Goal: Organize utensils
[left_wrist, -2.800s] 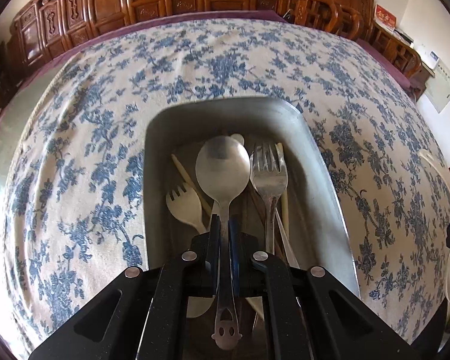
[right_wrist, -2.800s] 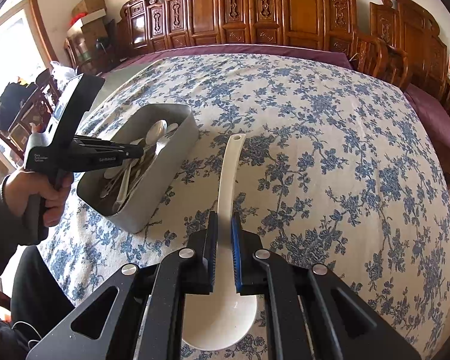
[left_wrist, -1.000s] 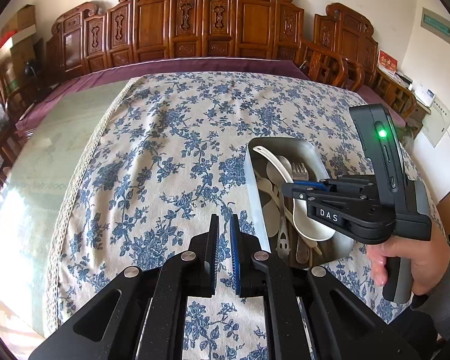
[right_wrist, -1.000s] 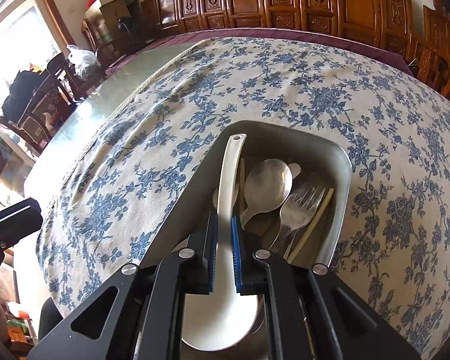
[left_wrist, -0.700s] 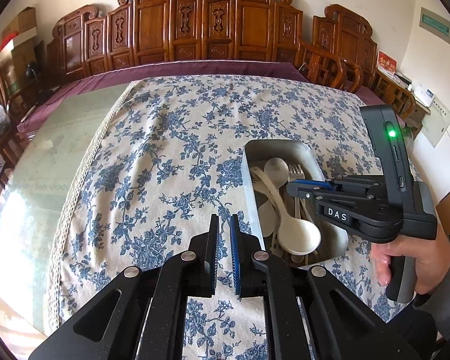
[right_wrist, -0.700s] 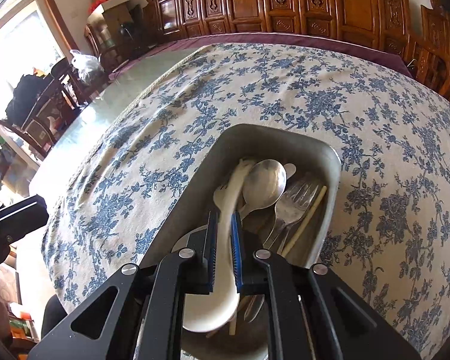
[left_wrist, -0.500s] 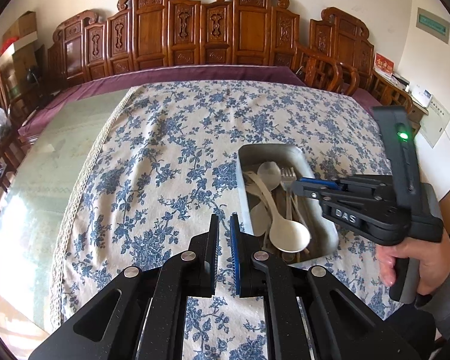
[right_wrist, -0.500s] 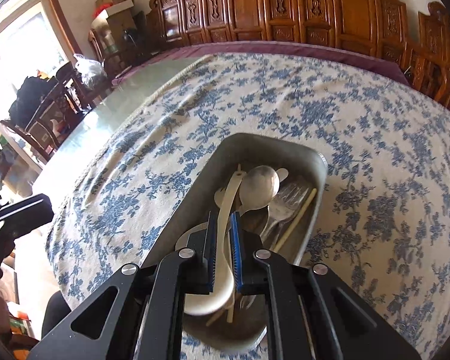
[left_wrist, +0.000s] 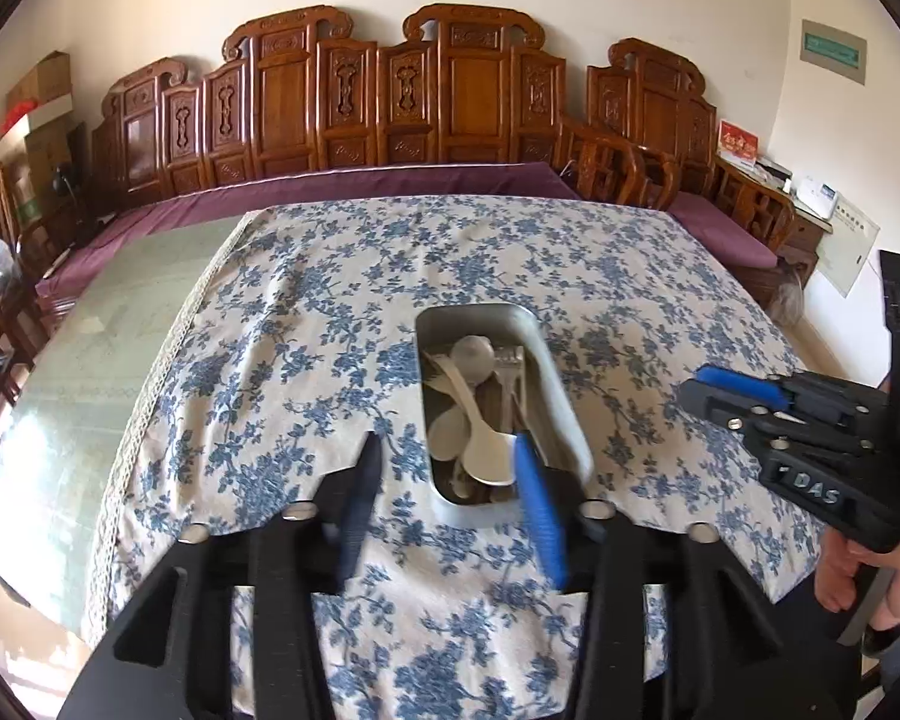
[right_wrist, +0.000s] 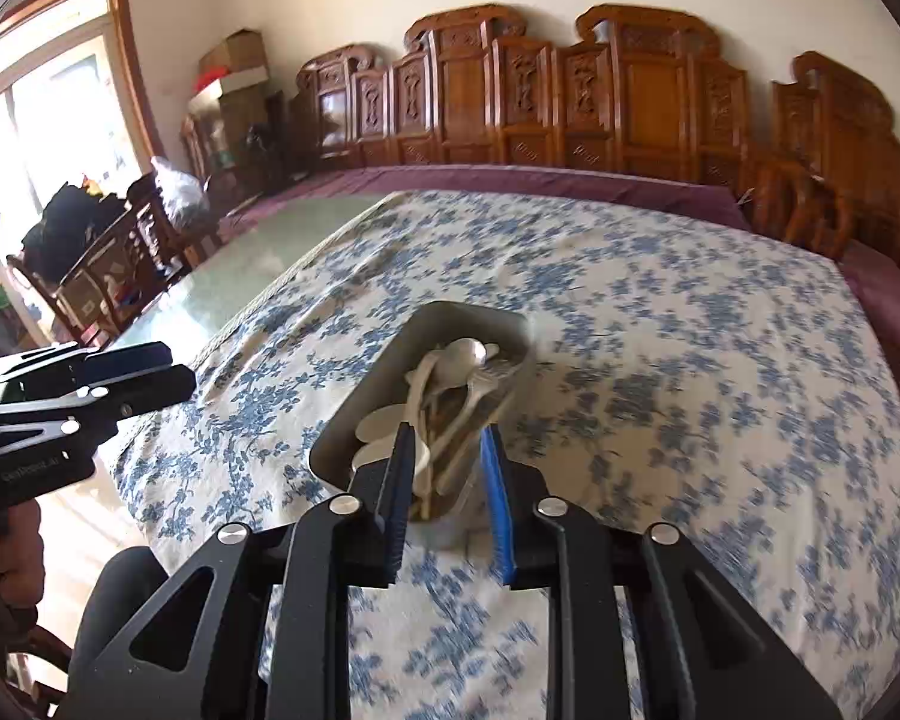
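Observation:
A grey metal tray (left_wrist: 561, 396) stands on the blue-flowered tablecloth (left_wrist: 306, 360). In it lie a large white spoon (left_wrist: 489, 456), a metal spoon (left_wrist: 471, 354), a fork (left_wrist: 510, 360) and other utensils. My left gripper (left_wrist: 446, 441) hovers above and short of the tray, its jaws opening with nothing held between them. My right gripper (right_wrist: 447, 432) is also back from the tray (right_wrist: 384, 372), its jaws opening and empty; the white spoon (right_wrist: 420, 384) lies loose in the tray. Each gripper shows in the other's view: the right gripper (left_wrist: 699, 387) and the left gripper (right_wrist: 177, 372).
Carved wooden benches (left_wrist: 450, 108) with purple cushions (left_wrist: 354, 186) line the far wall. Left of the cloth is bare green tabletop (left_wrist: 108, 324). A person's hand (left_wrist: 870, 576) holds the right gripper. Chairs and bags (right_wrist: 90, 240) stand by the window.
The right gripper let go of the white spoon in the tray, then drew back and up. The left gripper also drew back. Both sets of jaws went from shut to apart.

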A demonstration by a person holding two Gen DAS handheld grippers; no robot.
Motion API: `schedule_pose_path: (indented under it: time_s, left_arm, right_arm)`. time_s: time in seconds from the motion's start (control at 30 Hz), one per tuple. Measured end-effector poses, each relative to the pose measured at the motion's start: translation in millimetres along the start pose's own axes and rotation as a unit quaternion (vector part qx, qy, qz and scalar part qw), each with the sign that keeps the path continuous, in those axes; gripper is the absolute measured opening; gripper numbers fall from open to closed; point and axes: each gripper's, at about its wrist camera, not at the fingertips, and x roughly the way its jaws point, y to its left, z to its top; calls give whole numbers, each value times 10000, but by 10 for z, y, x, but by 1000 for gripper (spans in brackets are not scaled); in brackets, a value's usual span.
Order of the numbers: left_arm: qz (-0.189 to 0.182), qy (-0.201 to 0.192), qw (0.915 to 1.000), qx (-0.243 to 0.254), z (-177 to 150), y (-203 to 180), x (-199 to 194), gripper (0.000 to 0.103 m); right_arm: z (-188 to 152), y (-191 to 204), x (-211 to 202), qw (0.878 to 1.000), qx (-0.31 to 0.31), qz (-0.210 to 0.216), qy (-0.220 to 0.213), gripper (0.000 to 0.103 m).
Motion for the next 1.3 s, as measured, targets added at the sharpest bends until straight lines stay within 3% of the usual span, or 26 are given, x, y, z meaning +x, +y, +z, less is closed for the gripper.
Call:
schedule_pose_path:
  time_s: [0.1, 0.2, 0.33, 0.47, 0.57, 0.73, 0.83, 1.3]
  left_arm:
    - [-29, -75, 10000, 8, -66, -99, -61, 68]
    - [-81, -115, 9999, 12, -141, -223, -125, 80]
    - [-135, -183, 9997, 9, -213, -352, -216, 88]
    - [-159, -226, 9996, 45, -253, -467, -319, 95]
    - [-88, -289, 9995, 88, -234, -542, -411, 95]
    - [-27, -414, 9990, 154, -182, -639, -580, 95]
    - [-11, -487, 9987, 158, -145, -682, -681, 95]
    - [-15, -1043, 9945, 106, 89, -815, -1207, 95]
  right_arm:
    - [-113, -61, -233, 9998, 47, -132, -141, 26]
    - [-219, -123, -443, 9993, 155, -236, -255, 35]
    - [-330, -195, -669, 9981, 223, -411, -394, 52]
    - [-400, -259, -862, 9970, 312, -519, -489, 58]
    - [-419, -281, -1001, 9956, 350, -640, -588, 68]
    - [-402, -307, -1229, 9921, 406, -864, -811, 95]
    - [-365, -315, -1367, 9901, 451, -944, -934, 100]
    - [-156, -210, -1919, 9809, 420, -1206, -1470, 100]
